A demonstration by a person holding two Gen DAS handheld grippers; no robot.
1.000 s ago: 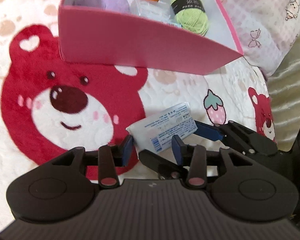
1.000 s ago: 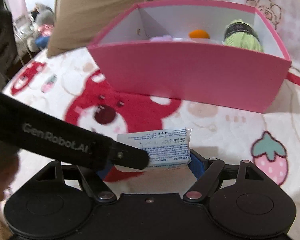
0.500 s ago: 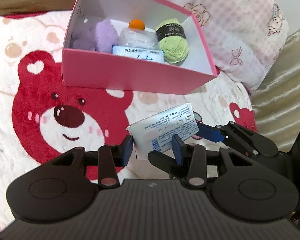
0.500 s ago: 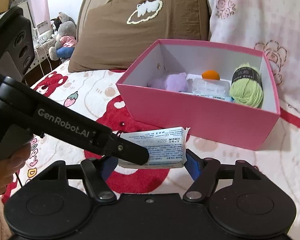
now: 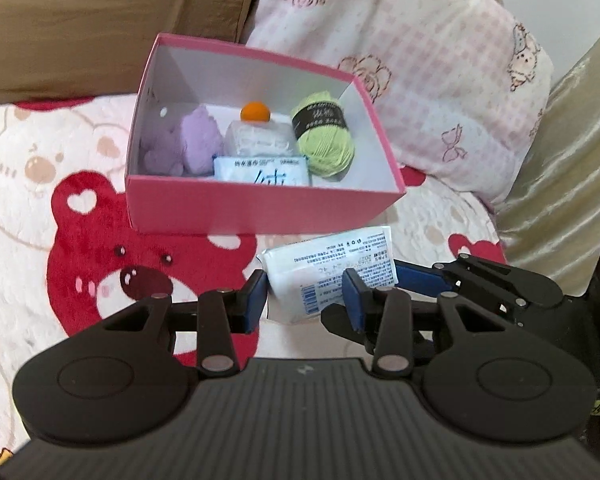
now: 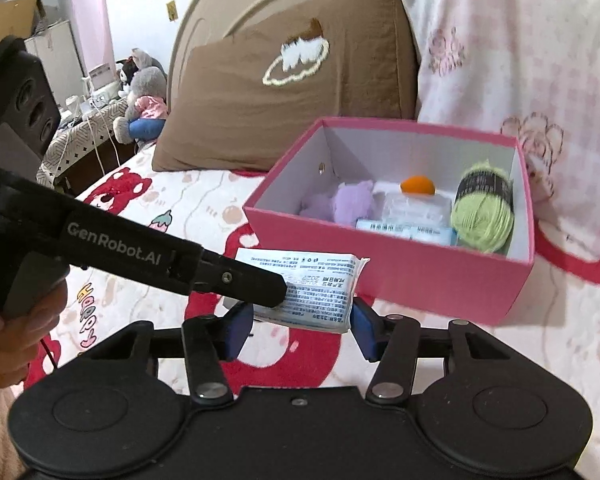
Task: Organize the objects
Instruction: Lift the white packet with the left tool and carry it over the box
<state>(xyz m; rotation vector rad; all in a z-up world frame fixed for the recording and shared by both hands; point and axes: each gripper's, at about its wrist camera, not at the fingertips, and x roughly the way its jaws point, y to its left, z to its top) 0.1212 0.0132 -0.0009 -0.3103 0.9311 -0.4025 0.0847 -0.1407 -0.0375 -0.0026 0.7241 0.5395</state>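
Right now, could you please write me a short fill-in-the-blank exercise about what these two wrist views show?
1. The pink box stands on a blanket printed with a red ____.
2. The ball of yarn in the box is ____.
3. The white packet is held between the left tool and the right tool, ____ the box.
4. The small round ball behind the clear pack is ____.

Missing words: bear; green; outside; orange
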